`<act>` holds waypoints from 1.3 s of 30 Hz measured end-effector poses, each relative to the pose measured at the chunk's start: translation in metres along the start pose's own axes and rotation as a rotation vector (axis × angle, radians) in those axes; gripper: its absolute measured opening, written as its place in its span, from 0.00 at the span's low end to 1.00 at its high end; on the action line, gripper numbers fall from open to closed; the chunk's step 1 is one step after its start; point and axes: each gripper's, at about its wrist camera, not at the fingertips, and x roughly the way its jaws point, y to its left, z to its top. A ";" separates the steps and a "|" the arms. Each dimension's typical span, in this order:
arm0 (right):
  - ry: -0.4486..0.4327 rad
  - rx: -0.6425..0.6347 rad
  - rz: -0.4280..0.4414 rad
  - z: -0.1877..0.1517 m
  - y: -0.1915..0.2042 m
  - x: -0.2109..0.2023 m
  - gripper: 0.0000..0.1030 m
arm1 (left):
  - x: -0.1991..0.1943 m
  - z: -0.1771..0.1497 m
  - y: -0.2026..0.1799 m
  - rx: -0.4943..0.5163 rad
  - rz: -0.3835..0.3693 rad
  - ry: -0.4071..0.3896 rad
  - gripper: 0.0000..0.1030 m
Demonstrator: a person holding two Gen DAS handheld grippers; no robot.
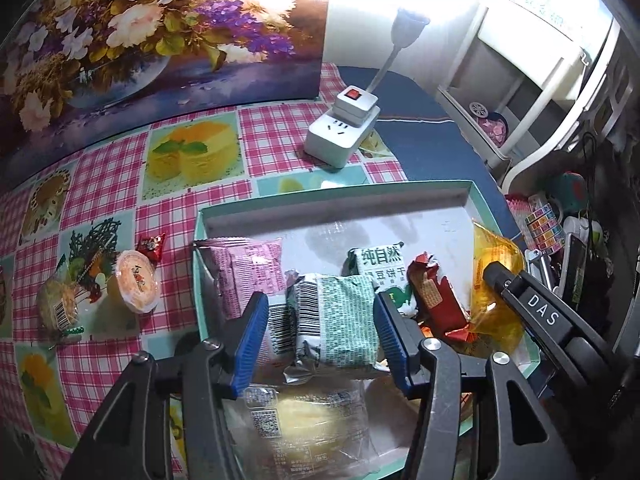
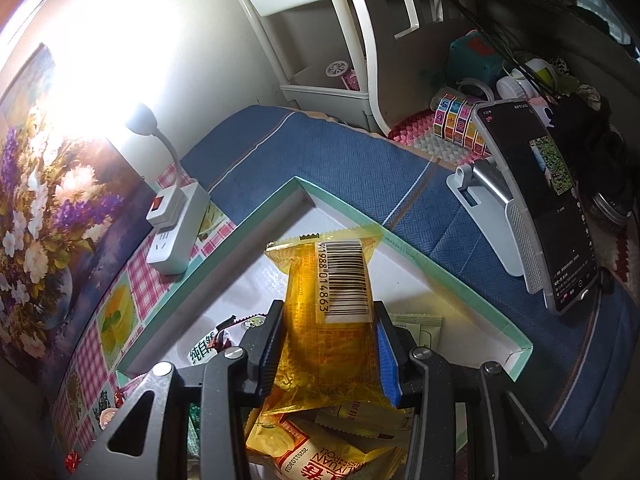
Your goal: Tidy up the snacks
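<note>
A teal-rimmed shallow box [image 1: 332,194] holds several snack packets: a pink one [image 1: 248,268], a white and green biscuit pack [image 1: 380,264], a red one [image 1: 436,300] and a clear-wrapped cake [image 1: 296,420]. My left gripper [image 1: 320,320] stands open over the box, and a green-and-white packet [image 1: 344,324] lies between its blue pads. My right gripper [image 2: 330,344] is shut on a yellow see-through packet [image 2: 336,264], held above the box's right side, barcode up. Under it lies another yellow roll pack [image 2: 320,448].
On the checked tablecloth left of the box lie a jelly cup [image 1: 136,284], a small red candy [image 1: 152,246] and a wrapped roll [image 1: 60,308]. A power strip [image 1: 340,132] with a lamp stands behind. A phone on a stand [image 2: 552,208] is at the right.
</note>
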 end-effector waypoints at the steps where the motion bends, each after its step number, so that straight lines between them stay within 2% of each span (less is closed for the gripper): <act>1: 0.003 -0.002 -0.003 0.000 0.000 0.001 0.44 | -0.001 0.000 0.001 -0.005 0.005 -0.003 0.61; 7: 0.004 -0.015 -0.017 0.000 0.003 0.001 0.44 | -0.002 0.001 0.013 -0.046 0.028 -0.006 0.62; 9: 0.003 -0.019 -0.024 0.001 0.003 0.001 0.47 | -0.003 0.002 0.018 -0.067 0.040 -0.006 0.62; 11: 0.001 -0.019 -0.028 0.001 0.003 0.000 0.54 | -0.003 0.002 0.023 -0.090 0.049 -0.006 0.63; 14: -0.004 -0.022 -0.034 0.002 0.003 -0.001 0.57 | -0.003 0.003 0.033 -0.133 0.068 -0.007 0.63; 15: -0.005 -0.023 -0.035 0.002 0.003 -0.001 0.58 | -0.004 0.003 0.036 -0.145 0.074 -0.007 0.65; 16: -0.005 -0.025 -0.036 0.002 0.003 -0.001 0.62 | -0.004 0.003 0.041 -0.162 0.082 -0.007 0.72; 18: -0.003 -0.030 -0.034 0.001 0.004 -0.001 0.66 | -0.005 0.003 0.049 -0.193 0.085 -0.012 0.79; 22: -0.001 -0.047 -0.034 0.001 0.008 -0.001 0.72 | -0.008 0.003 0.063 -0.246 0.094 -0.020 0.79; 28: -0.016 -0.079 -0.021 -0.001 0.018 -0.005 0.82 | -0.013 0.001 0.096 -0.361 0.134 -0.035 0.84; 34: -0.028 -0.119 -0.011 -0.005 0.032 -0.011 0.83 | -0.019 -0.006 0.134 -0.497 0.164 -0.046 0.84; 37: -0.037 -0.149 0.008 -0.009 0.044 -0.017 0.93 | -0.022 -0.010 0.149 -0.550 0.184 -0.053 0.84; 39: -0.046 -0.184 0.022 -0.013 0.054 -0.022 0.93 | -0.025 -0.014 0.158 -0.585 0.194 -0.061 0.84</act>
